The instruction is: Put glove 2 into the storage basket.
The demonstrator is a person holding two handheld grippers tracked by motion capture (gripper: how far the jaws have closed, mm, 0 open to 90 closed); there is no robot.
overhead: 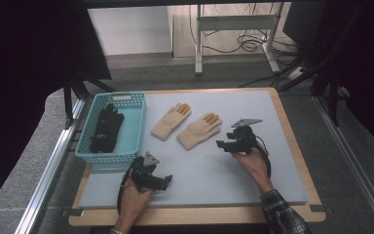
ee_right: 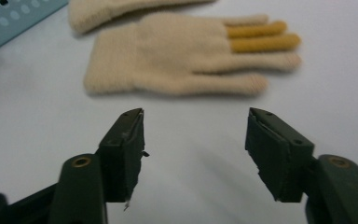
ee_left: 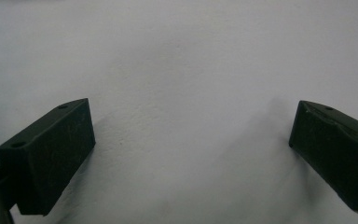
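The farther cream knitted glove (ee_right: 121, 11) is cut off in the right gripper view; the nearer glove (ee_right: 186, 58), soft, orange-fingered, lies flat on the matte worktop (overhead: 224, 170) just beyond the right gripper (ee_right: 193, 140); jaws spread, empty. The left gripper (ee_left: 191, 149) also has its jaws spread.

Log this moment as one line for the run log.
right gripper: open, empty, facing near cream glove | left gripper: open, empty | black gloves: in blue basket

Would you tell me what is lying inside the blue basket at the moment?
Inside the blue basket lies a black glove, seemingly a pair stacked. The basket floor beneath it is covered, so anything underneath cannot be seen.
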